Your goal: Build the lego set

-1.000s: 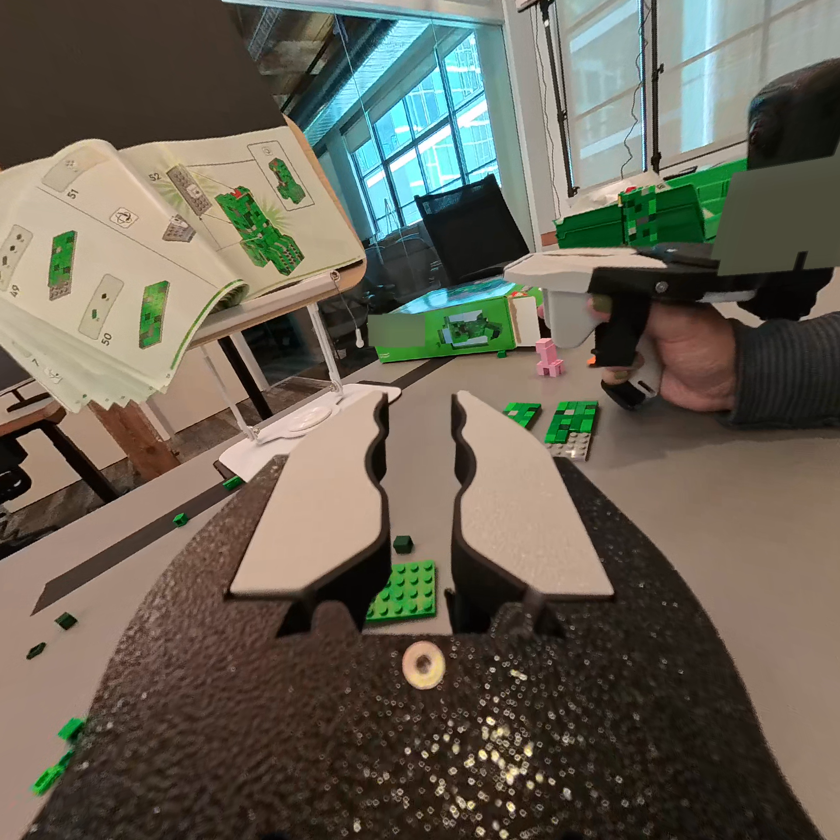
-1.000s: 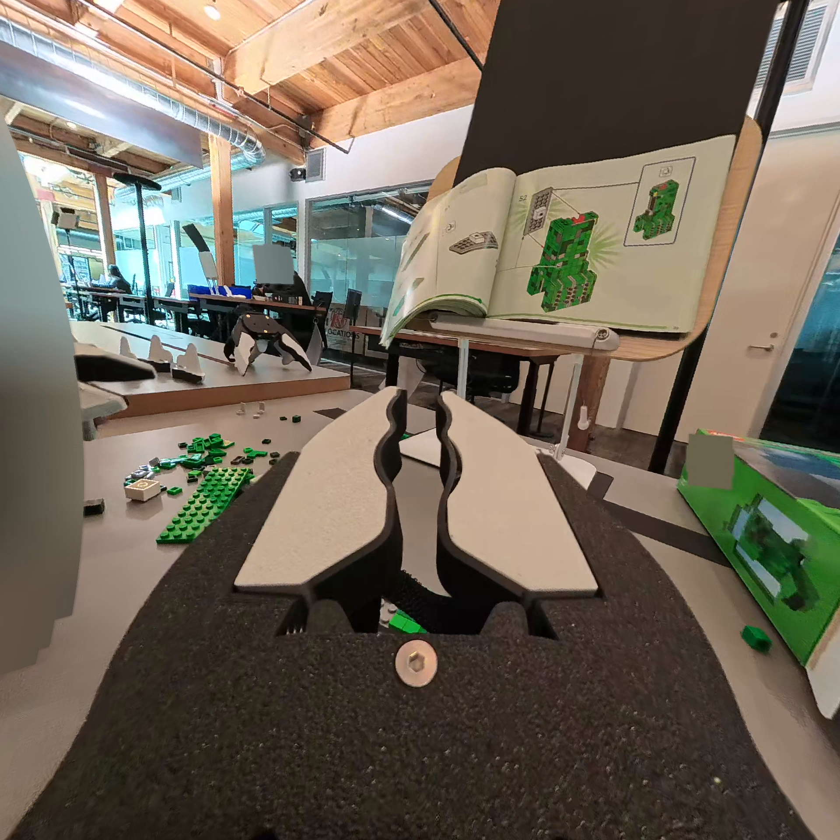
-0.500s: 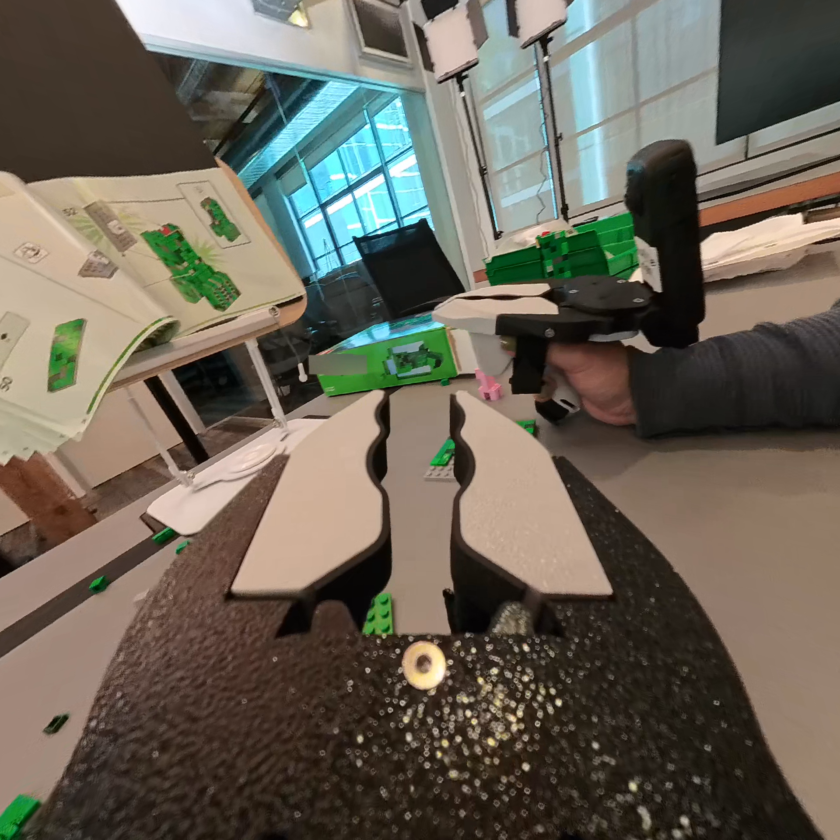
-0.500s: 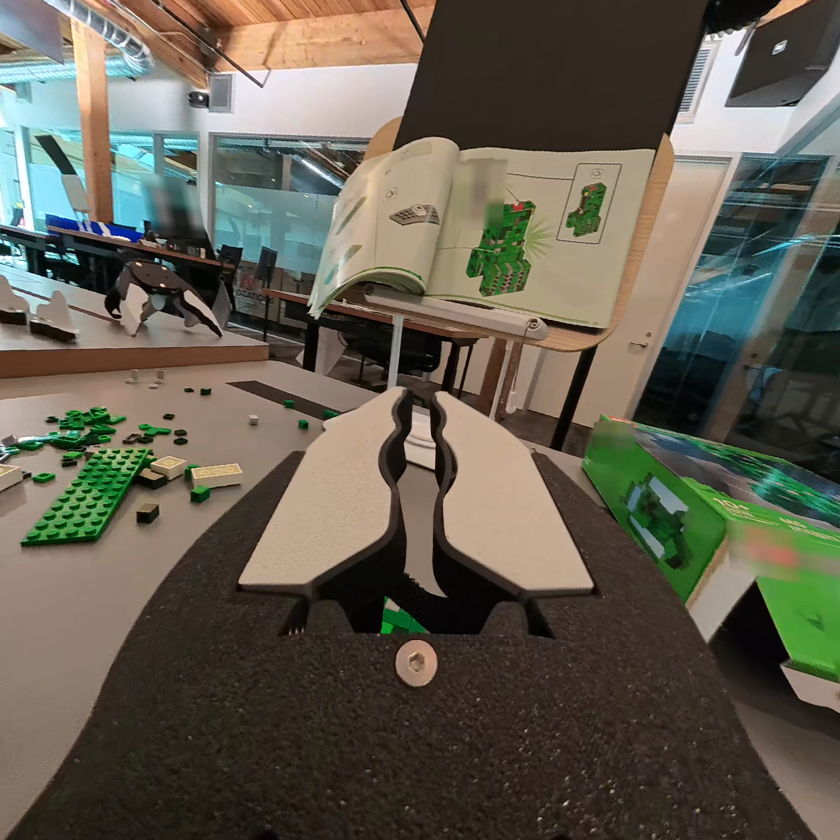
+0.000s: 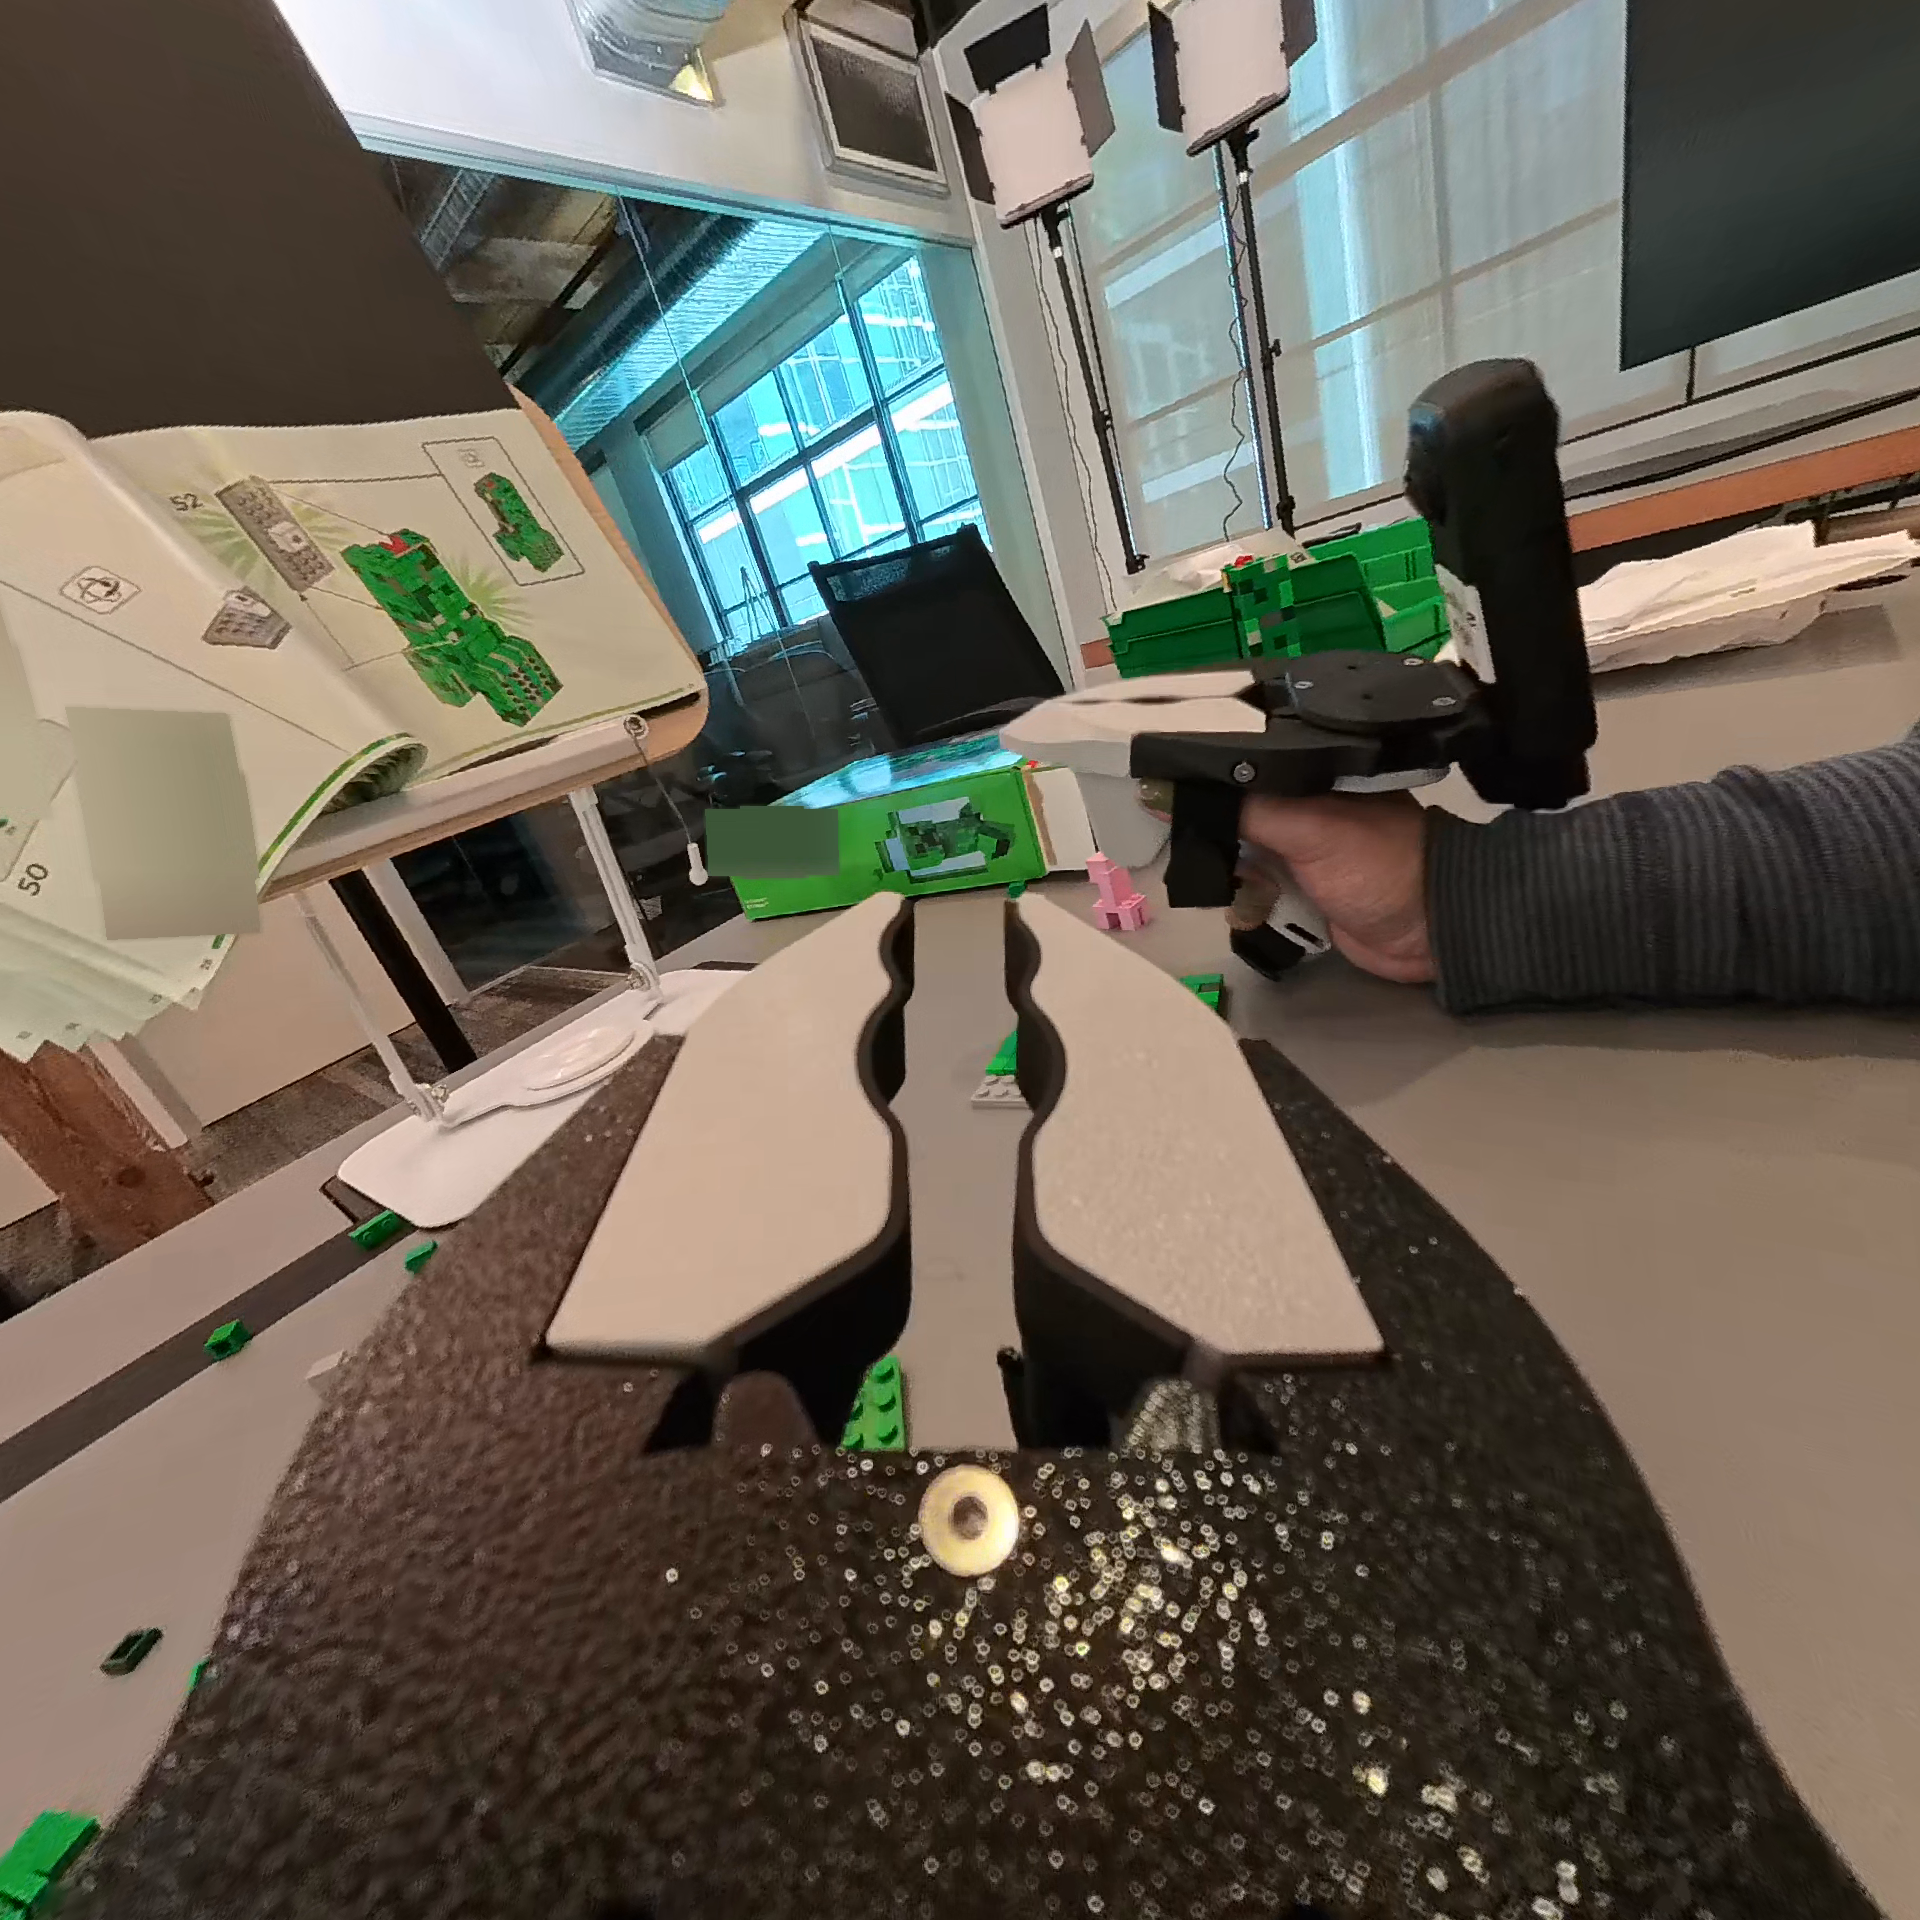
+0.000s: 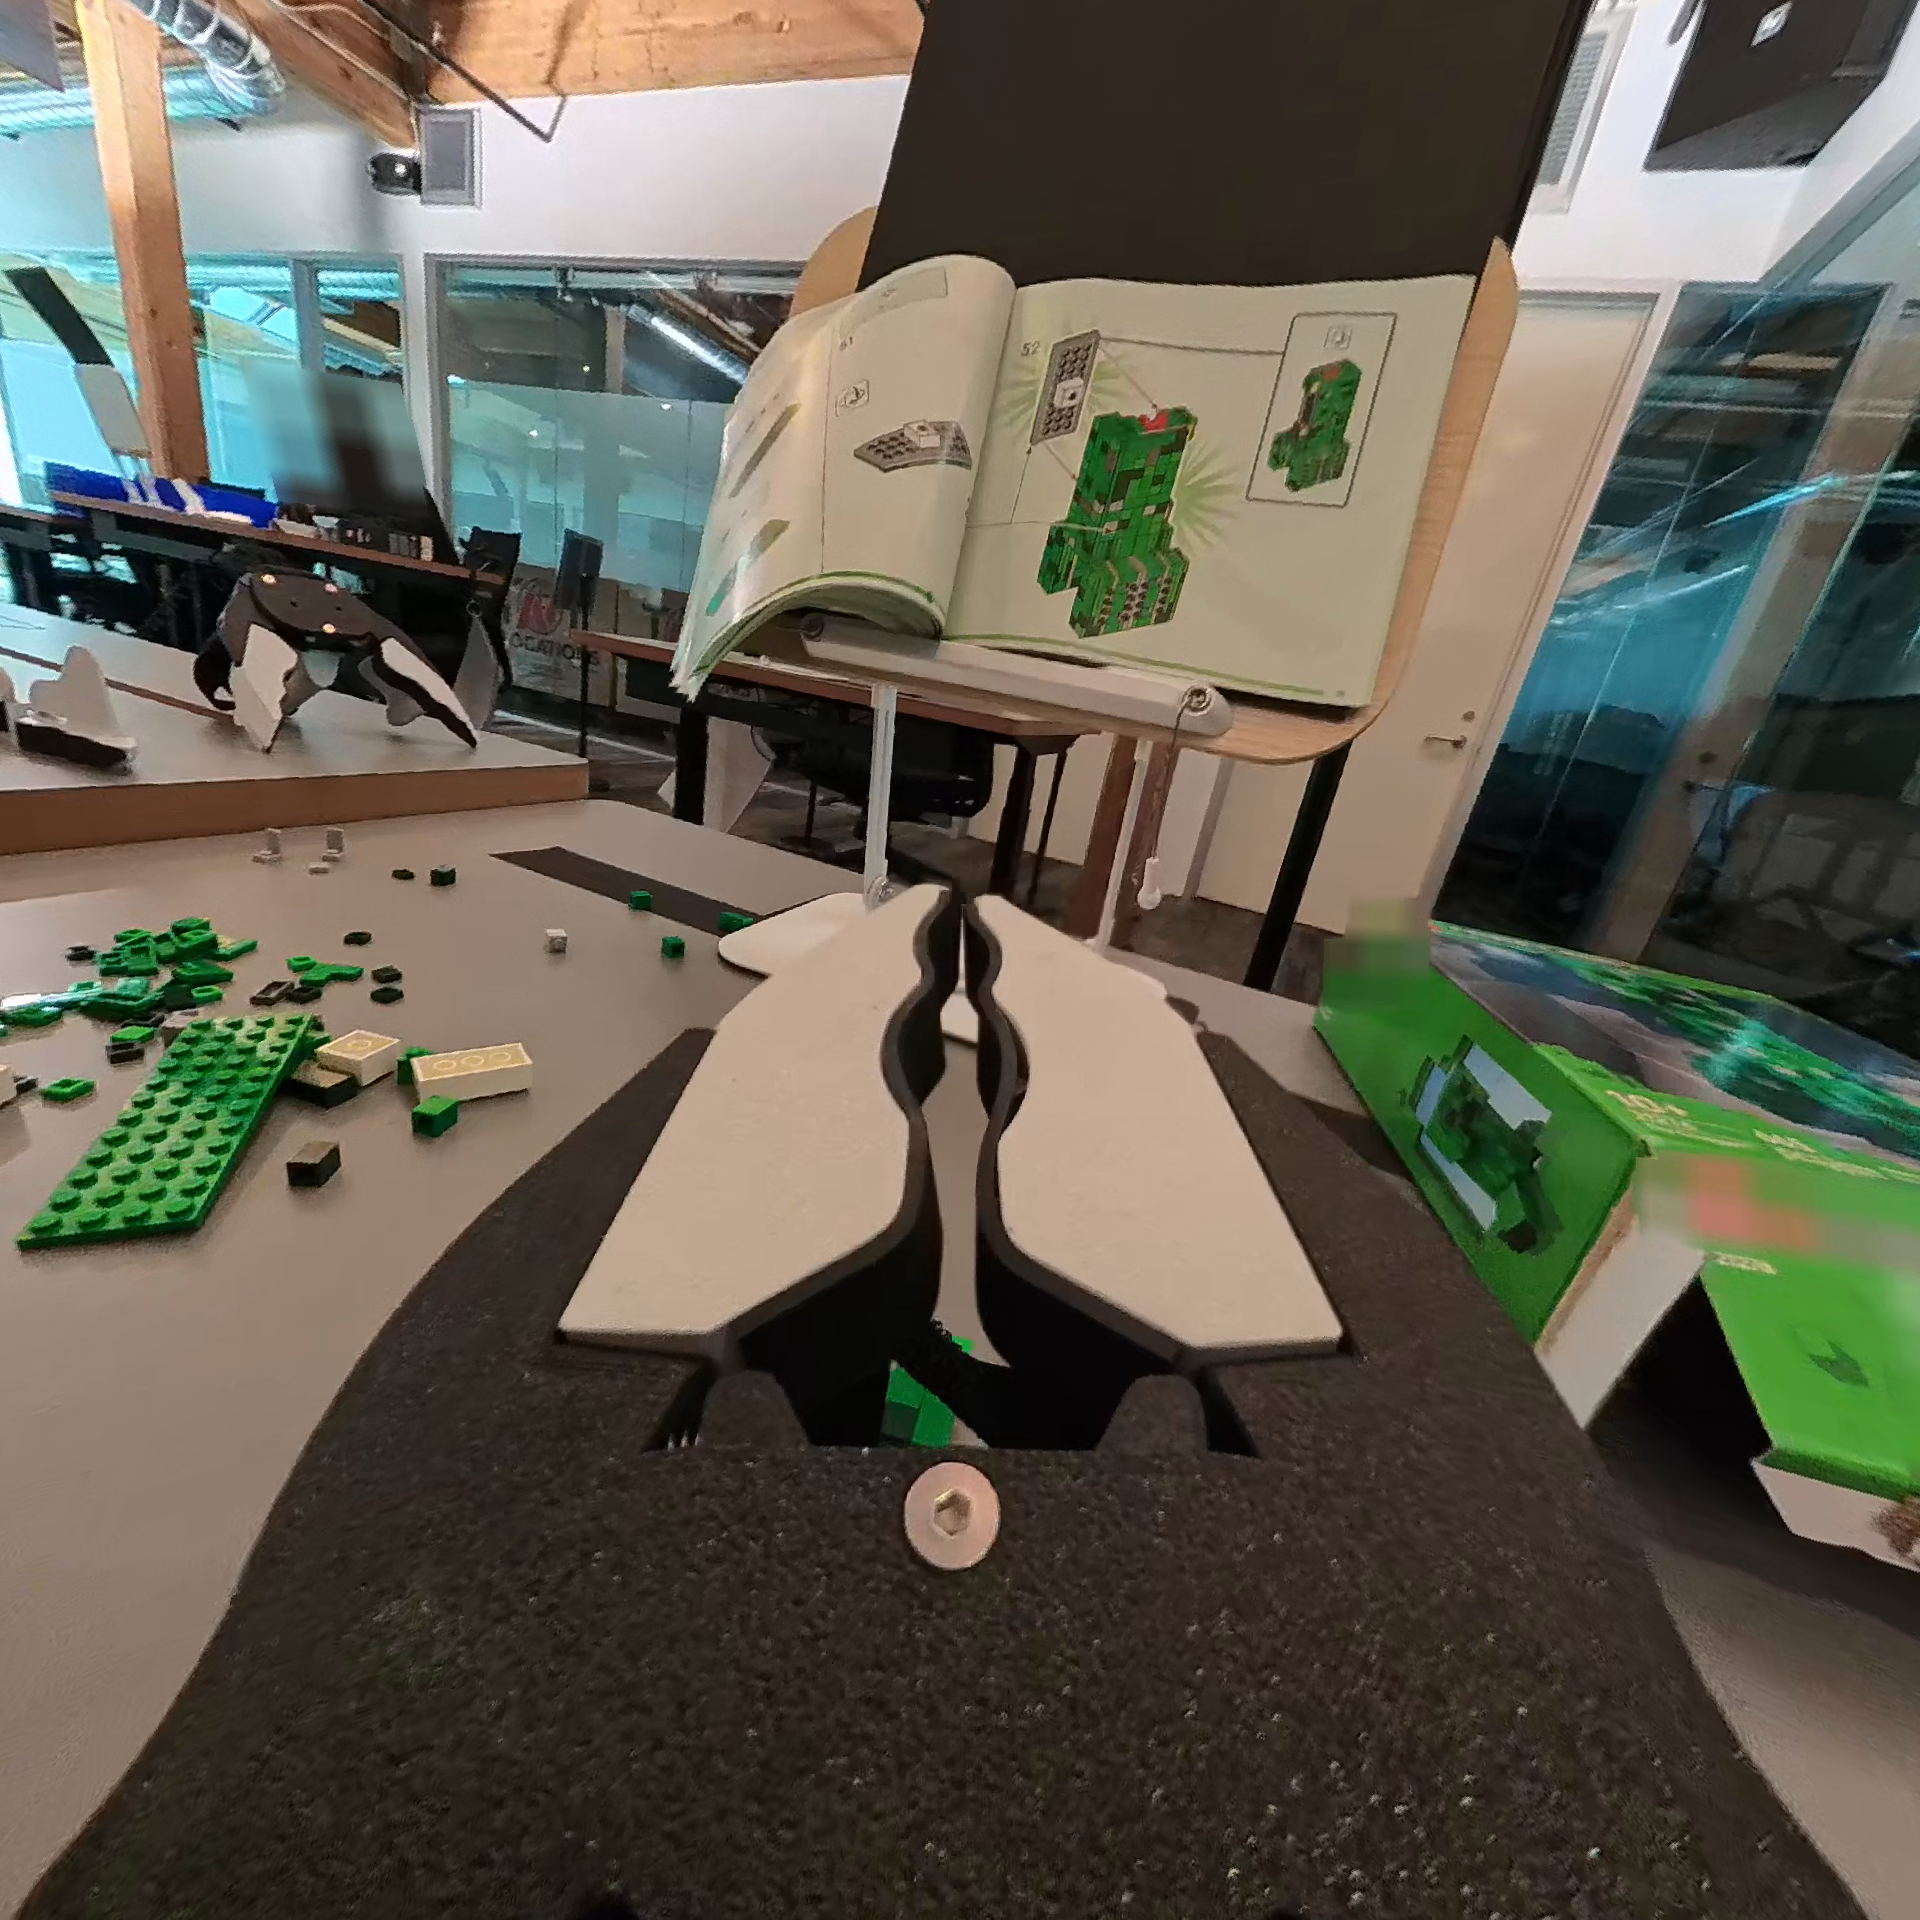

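Observation:
My left gripper (image 5: 961, 914) is open and holds nothing; bare grey table (image 5: 1558, 1195) shows between its fingers. A green studded plate (image 5: 878, 1408) lies on the table under its base, and a small grey and green plate (image 5: 1000, 1075) lies just past its right finger. My right gripper (image 6: 961, 909) is shut, its tips together over the white stand base (image 6: 790, 935), with nothing showing between them. Green bricks (image 6: 920, 1403) show below its base. In the left wrist view a hand (image 5: 1340, 883) holds the right gripper (image 5: 1039, 727) level above the table, near a pink brick figure (image 5: 1117, 899).
An open instruction booklet (image 6: 1143, 499) rests on a stand at the table's far edge. A green box (image 6: 1507, 1122) lies at the right. A long green plate (image 6: 177, 1132), white bricks (image 6: 473, 1070) and several loose green pieces lie at the left. Green bins (image 5: 1278, 613) stand behind.
My right gripper's jaws closed from a small gap to shut, and its view swung right. My left gripper's jaws narrowed a little and it tipped upward; the green plate slid back under its base.

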A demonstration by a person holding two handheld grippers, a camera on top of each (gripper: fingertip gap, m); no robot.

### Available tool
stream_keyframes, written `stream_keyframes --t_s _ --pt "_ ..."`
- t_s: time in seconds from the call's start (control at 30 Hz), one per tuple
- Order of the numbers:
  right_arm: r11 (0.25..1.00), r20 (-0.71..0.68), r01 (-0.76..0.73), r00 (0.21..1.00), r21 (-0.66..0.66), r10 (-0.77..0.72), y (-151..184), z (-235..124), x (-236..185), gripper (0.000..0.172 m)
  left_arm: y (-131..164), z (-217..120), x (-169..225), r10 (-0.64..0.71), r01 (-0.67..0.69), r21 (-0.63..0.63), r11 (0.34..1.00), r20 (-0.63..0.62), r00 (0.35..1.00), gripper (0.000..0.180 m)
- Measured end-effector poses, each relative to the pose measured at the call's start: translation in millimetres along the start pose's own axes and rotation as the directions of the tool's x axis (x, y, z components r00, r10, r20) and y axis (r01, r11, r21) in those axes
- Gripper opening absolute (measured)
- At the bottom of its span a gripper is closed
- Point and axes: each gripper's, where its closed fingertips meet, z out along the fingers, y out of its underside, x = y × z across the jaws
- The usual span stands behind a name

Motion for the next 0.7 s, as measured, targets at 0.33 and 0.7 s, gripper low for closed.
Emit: stream_keyframes --t_s 0.33,0.7 --pt "1.000 -0.024 0.007 1.000 0.011 -0.007 -2.2 -1.2 3.2 0.002 1.8 -2.9 -9.3 -0.083 0.083 0.008 0.996 0.027 0.996 0.010" --pt "1.000 0.003 -0.018 1.000 -0.013 0.018 1.4 0.0 1.0 0.000 3.4 -1.8 -7.2 -0.110 0.110 0.000 0.994 0.005 0.994 0.004"
